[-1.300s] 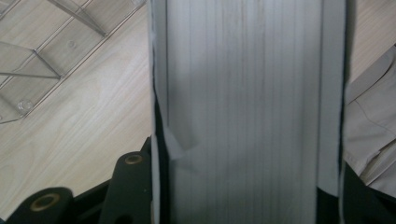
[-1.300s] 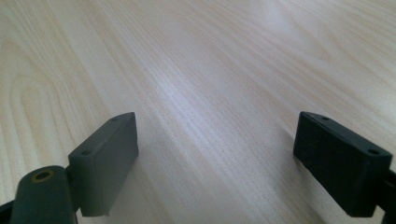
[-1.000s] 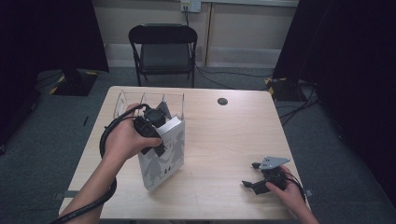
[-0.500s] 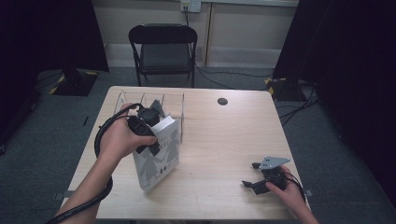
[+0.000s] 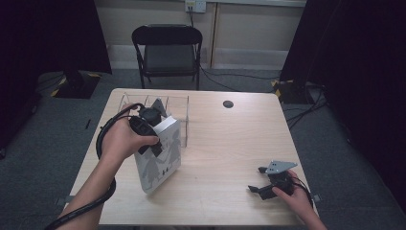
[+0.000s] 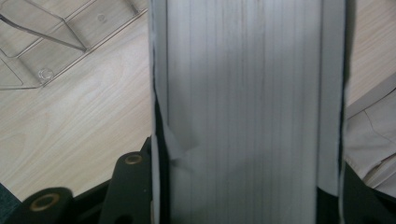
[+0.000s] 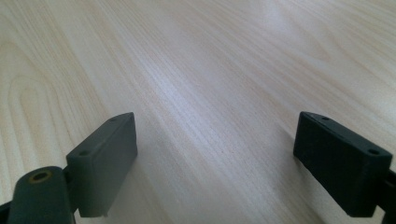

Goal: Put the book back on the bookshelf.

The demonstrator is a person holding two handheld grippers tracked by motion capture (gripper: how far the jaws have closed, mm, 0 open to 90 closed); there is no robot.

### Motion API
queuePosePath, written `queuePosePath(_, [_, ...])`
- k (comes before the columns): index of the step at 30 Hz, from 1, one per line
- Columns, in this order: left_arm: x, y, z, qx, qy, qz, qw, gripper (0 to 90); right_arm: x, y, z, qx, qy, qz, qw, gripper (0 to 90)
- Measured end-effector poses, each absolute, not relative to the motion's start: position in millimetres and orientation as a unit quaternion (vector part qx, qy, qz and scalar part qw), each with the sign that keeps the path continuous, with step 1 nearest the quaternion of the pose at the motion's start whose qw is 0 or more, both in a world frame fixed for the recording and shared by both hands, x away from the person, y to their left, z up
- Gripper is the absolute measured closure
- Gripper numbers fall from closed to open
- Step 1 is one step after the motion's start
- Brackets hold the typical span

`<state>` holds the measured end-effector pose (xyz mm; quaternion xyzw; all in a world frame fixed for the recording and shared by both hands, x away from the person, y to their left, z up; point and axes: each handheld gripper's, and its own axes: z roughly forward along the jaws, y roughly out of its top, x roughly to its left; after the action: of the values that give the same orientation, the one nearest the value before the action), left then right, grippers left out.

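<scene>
While the left claw (image 5: 152, 125) is clamped on a thick white book (image 5: 159, 155), the book stands tilted on the left half of the table (image 5: 225, 143), its lower edge resting on the wood and its top leaning toward the far side. Grey child-like figures are printed on the cover that faces the person. The left hand (image 5: 122, 141) wraps the body of that claw from the near-left side, and a black cable loops from it down along the forearm. In the left gripper view the book (image 6: 247, 107) shows as a wide band of page edges between two thin covers, with the black jaws pressed against it on either side at the bottom of the frame. Just behind the book sits a clear plastic rack (image 5: 174, 103) with upright dividers; the book's top edge is close to it, though I cannot tell whether they touch. The same rack (image 6: 51, 42) lies flat on the wood in the upper left of the left gripper view.

Well apart, near the table's front right corner, the right claw (image 5: 261, 179) rests low over the wood in the right hand (image 5: 292, 194), a grey three-cornered plate on top. Its jaws stand wide apart in the right gripper view, with bare table (image 7: 210, 70) between them. A small dark round disc (image 5: 228, 104) lies toward the far edge of the table, and a black folding chair (image 5: 167, 50) stands beyond it.
</scene>
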<state>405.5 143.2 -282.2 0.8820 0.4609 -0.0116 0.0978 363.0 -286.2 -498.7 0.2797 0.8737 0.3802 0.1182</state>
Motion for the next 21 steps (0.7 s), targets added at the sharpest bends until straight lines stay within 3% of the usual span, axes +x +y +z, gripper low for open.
queuePosePath(21, [420.8, 139.7, -283.9, 0.868, 0.486, -0.009, 0.099, 53.1, 363.1, -286.2, -498.7, 0.279, 0.874, 0.38, 0.119, 12.8])
